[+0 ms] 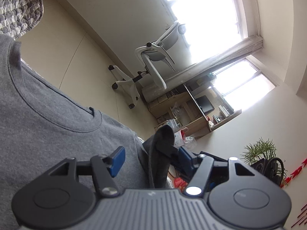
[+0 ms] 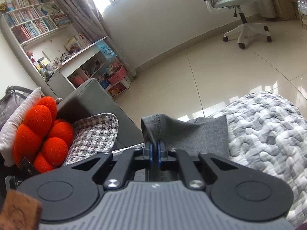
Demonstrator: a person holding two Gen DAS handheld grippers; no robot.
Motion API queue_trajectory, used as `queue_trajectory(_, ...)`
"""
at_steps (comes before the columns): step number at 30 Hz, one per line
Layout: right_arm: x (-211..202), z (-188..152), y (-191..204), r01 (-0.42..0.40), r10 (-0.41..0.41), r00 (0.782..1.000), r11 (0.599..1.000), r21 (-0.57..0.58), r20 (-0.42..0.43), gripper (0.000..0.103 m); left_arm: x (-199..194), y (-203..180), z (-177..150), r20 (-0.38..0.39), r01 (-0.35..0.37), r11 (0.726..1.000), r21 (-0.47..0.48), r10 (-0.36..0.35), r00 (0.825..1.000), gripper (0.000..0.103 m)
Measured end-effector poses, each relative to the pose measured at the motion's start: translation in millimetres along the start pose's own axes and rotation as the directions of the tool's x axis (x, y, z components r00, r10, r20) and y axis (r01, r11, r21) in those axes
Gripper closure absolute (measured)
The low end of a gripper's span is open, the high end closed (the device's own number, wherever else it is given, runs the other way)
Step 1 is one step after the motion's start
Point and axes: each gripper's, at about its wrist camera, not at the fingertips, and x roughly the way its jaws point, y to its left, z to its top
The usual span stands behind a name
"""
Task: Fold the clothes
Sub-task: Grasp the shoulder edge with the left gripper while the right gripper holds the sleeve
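A grey T-shirt (image 1: 48, 118) with a round collar fills the left of the left wrist view, lying flat. My left gripper (image 1: 151, 158) is open, its blue pads (image 1: 118, 161) set wide apart. A dark raised fold of the shirt (image 1: 163, 143) stands between them, close to the right-hand pad. In the right wrist view my right gripper (image 2: 154, 150) is shut on a stitched edge of the grey shirt (image 2: 191, 132). That edge bunches up just beyond the fingertips, over a grey-and-white quilted cover (image 2: 268, 126).
A white office chair (image 2: 243, 19) stands on the tiled floor (image 2: 220, 71). A red knotted cushion (image 2: 42, 132) and a grey sofa arm (image 2: 96, 99) are to the left. Bookshelves (image 2: 34, 25) line the wall. A desk (image 1: 191, 111) and a potted plant (image 1: 259, 151) stand beyond the left gripper.
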Motion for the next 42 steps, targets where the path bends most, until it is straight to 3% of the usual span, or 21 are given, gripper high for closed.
queue_trajectory(1, 3, -1, 0, -0.003, 0.003, 1.000, 1.000, -0.007, -0.010, 0.089, 0, 1, 0, 0.000, -0.003, 1.000, -0.002, 0.003, 1.000, 0.040)
queue_trajectory(5, 7, -4, -3, -0.014, 0.013, 0.999, 1.000, -0.012, -0.034, 0.087, 1, 1, -2, -0.001, -0.016, 1.000, -0.003, 0.016, 1.000, 0.040)
queue_trajectory(8, -5, -5, -9, -0.017, 0.018, 0.999, 1.000, 0.004, -0.031, 0.068, 2, -1, -3, -0.005, -0.036, 0.999, 0.007, 0.036, 0.999, 0.040)
queue_trajectory(12, -13, -22, -4, -0.018, 0.013, 0.999, 0.989, -0.148, -0.035, 0.066, 7, -7, -5, 0.004, -0.136, 0.989, 0.051, 0.135, 0.991, 0.043)
queue_trajectory(18, -25, -48, 3, -0.019, 0.004, 0.999, 0.927, -0.374, -0.040, 0.066, 28, -19, -2, 0.010, -0.292, 0.938, 0.184, 0.295, 0.955, 0.047)
queue_trajectory(23, -35, -69, 9, -0.020, -0.004, 0.999, 0.836, -0.548, -0.043, 0.066, 52, -37, -1, 0.020, -0.364, 0.860, 0.357, 0.383, 0.924, 0.048)
queue_trajectory(25, -39, -78, 11, -0.021, -0.007, 0.999, 0.791, -0.612, -0.043, 0.070, 61, -40, 2, 0.022, -0.380, 0.846, 0.373, 0.402, 0.916, 0.055)
queue_trajectory(26, -41, -82, 12, -0.021, -0.009, 0.999, 0.766, -0.642, -0.044, 0.074, 65, -41, 3, 0.020, -0.385, 0.841, 0.381, 0.409, 0.912, 0.064)
queue_trajectory(27, -43, -87, 13, -0.022, -0.011, 0.999, 0.741, -0.672, -0.044, 0.081, 68, -42, 3, 0.023, -0.393, 0.833, 0.390, 0.418, 0.908, 0.077)
queue_trajectory(28, -44, -91, 14, -0.022, -0.012, 0.999, 0.714, -0.700, -0.044, 0.091, 68, -43, 2, 0.032, -0.404, 0.822, 0.402, 0.428, 0.903, 0.084)
queue_trajectory(29, -46, -95, 16, -0.022, -0.014, 0.999, 0.686, -0.727, -0.044, 0.092, 69, -45, 1, 0.041, -0.415, 0.810, 0.413, 0.439, 0.898, 0.096)
queue_trajectory(31, -48, -91, 19, -0.021, -0.005, 0.999, 0.695, -0.719, -0.034, 0.096, 65, -47, 0, 0.062, -0.419, 0.804, 0.421, 0.436, 0.898, 0.100)
queue_trajectory(37, -52, -76, 31, -0.023, 0.025, 1.000, 0.734, -0.679, -0.007, 0.097, 42, -62, 1, 0.151, -0.405, 0.812, 0.420, 0.377, 0.914, 0.101)
queue_trajectory(42, -52, -69, 44, -0.062, 0.067, 0.998, 0.753, -0.655, -0.017, 0.097, 22, -69, 11, 0.215, -0.419, 0.814, 0.402, 0.361, 0.907, 0.101)
